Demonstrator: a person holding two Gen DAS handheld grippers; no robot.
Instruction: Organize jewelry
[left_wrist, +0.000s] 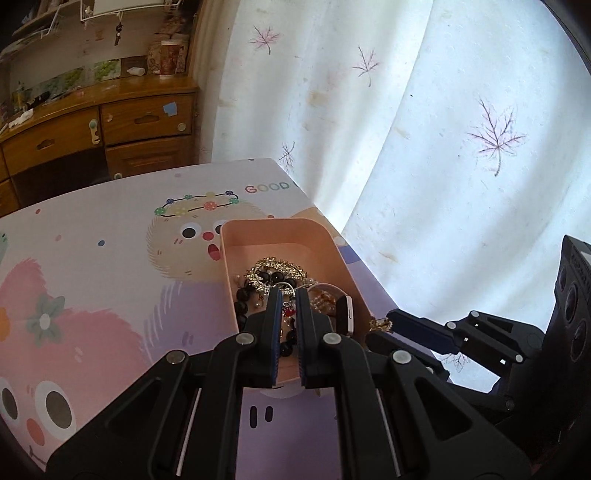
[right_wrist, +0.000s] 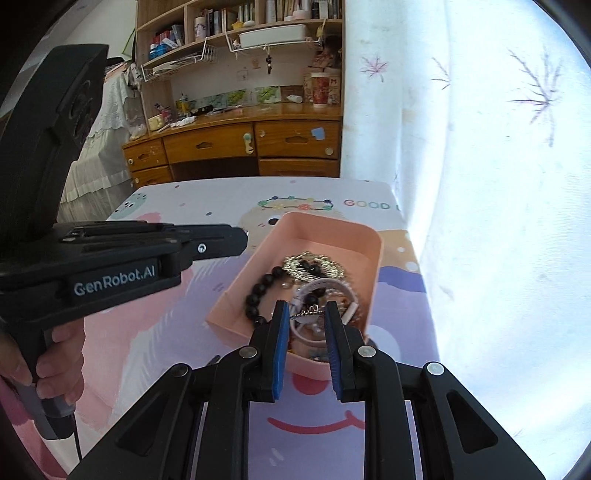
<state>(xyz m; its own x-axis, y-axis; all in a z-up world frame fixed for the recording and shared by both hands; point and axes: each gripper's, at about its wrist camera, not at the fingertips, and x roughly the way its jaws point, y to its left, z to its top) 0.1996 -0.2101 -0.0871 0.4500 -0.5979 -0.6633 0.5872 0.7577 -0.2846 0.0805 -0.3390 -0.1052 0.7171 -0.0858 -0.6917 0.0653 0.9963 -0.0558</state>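
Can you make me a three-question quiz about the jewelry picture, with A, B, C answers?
1. Where is the black bead bracelet?
A. On the wooden desk
B. In the tray
C. Hanging on the curtain

2. What colour is the tray?
A. Green
B. Black
C. Pink

3. What is the right gripper doing?
A. Pinching a small gold trinket
B. Holding a book
C. Lying flat on the table

Answers:
1 B: the black bead bracelet lies inside the tray.
2 C: its walls are plainly pink.
3 A: the gold trinket spans the gap at the tips of the right gripper.
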